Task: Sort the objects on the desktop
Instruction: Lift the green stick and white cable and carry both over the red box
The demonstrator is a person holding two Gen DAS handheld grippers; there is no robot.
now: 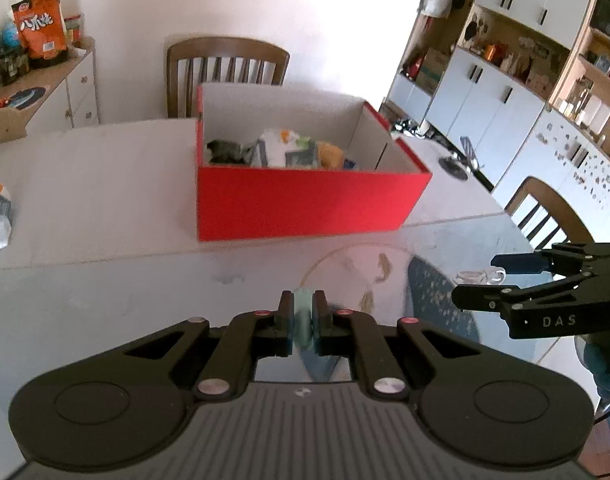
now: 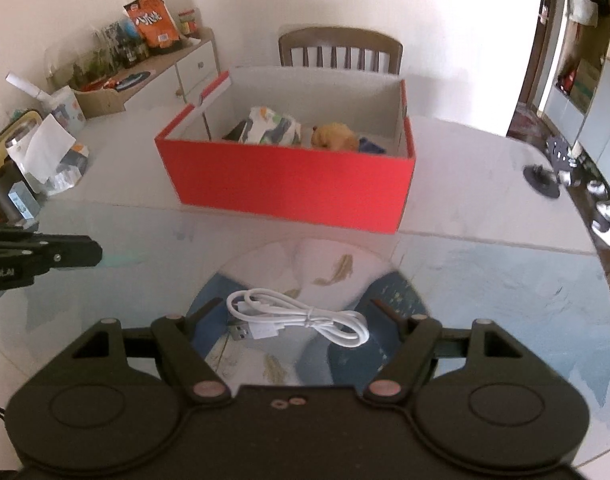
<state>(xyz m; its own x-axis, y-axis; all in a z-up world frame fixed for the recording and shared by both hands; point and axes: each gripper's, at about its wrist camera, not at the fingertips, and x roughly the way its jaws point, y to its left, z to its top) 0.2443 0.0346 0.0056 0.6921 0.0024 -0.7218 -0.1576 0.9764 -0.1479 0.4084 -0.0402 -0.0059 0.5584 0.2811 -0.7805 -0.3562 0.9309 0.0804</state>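
Left tongs clamped almost fully together on a thin pale-green item, lifted clear of the desk and short of the red box. Right tongs spread wide, holding nothing; coiled white USB cable lying on the round mat between the fingers, apparently untouched.

Could slip out on the way to the box: only a narrow edge of the green item pinched, so a quick swing might shake it loose. Could also clip the near wall of the box if carried too low. For the right side, a loose coil likely to unravel or snag if pinched at a single strand.

Hard to tell what the green item is; mostly hidden by the pads. Box contents partly screened by its near wall: a patterned packet, a tan lump, something dark. Left-edge clutter cut off.
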